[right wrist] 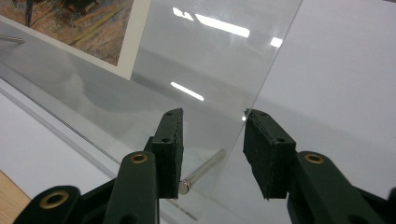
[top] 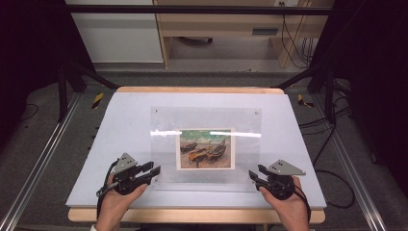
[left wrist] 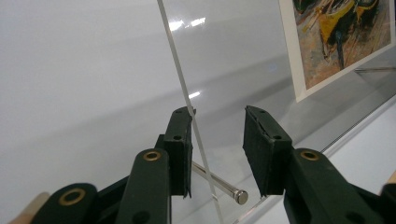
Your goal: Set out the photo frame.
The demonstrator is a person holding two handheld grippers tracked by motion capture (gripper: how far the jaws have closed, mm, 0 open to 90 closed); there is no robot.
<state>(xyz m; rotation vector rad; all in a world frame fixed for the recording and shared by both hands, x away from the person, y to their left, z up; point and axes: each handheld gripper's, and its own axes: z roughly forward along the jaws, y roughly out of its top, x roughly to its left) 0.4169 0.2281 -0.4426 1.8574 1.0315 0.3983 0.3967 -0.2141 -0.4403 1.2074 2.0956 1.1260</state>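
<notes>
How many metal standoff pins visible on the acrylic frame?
4. Two far ones: top-left corner, top-right corner. Two near ones: near-left pin between the left gripper's jaws, near-right pin by the right gripper.

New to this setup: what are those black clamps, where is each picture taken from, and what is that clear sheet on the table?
A person holds a hand-operated two-jaw clamp in each hand: the left gripper and the right gripper. One picture looks down from above; the other two come from cameras riding on each gripper. On the white table lies a clear acrylic frame holding a boat painting, with metal pins at its corners. Both grippers are open, their jaws either side of the frame's near corners; nothing is gripped yet.
</notes>
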